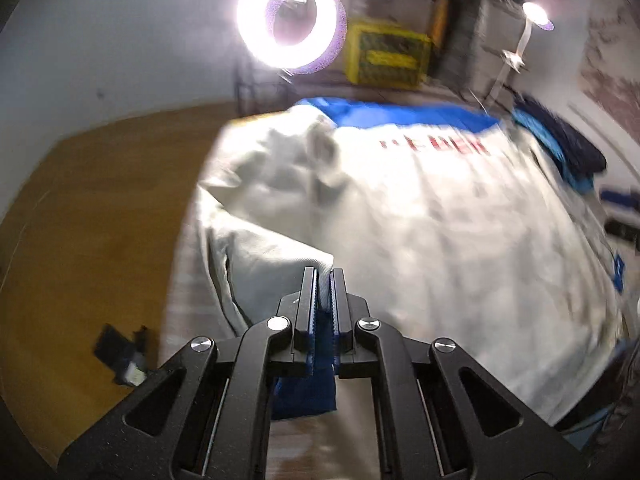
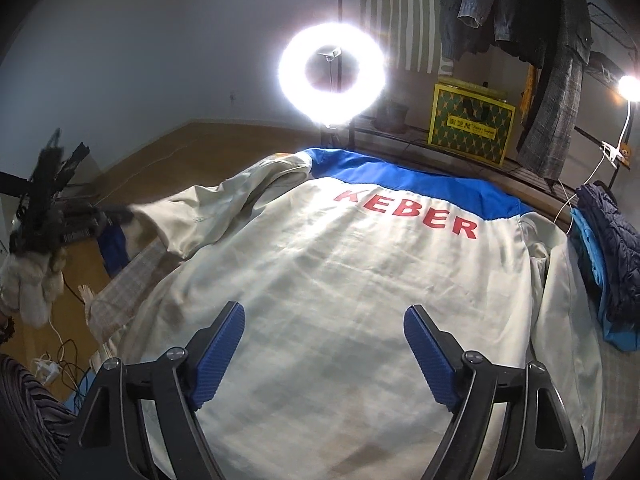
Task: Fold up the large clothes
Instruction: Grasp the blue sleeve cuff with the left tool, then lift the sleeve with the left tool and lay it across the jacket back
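Note:
A large cream jacket (image 2: 340, 280) with a blue yoke and red letters lies back-up on the table; it also shows in the left wrist view (image 1: 440, 220). My left gripper (image 1: 324, 276) is shut on the jacket's left sleeve (image 1: 272, 264) near its blue cuff (image 1: 304, 392), which hangs below the jaws. In the right wrist view the same sleeve (image 2: 192, 216) stretches out to the left, held up at its end by the left gripper (image 2: 92, 216). My right gripper (image 2: 324, 316) is open and empty just above the jacket's lower back.
A bright ring light (image 2: 332, 76) stands behind the table. A yellow box (image 2: 470, 122) sits on a rack at the back. Dark blue clothes (image 2: 608, 256) are piled at the table's right edge. Wooden floor (image 1: 88, 220) lies to the left. Coats hang top right (image 2: 520, 12).

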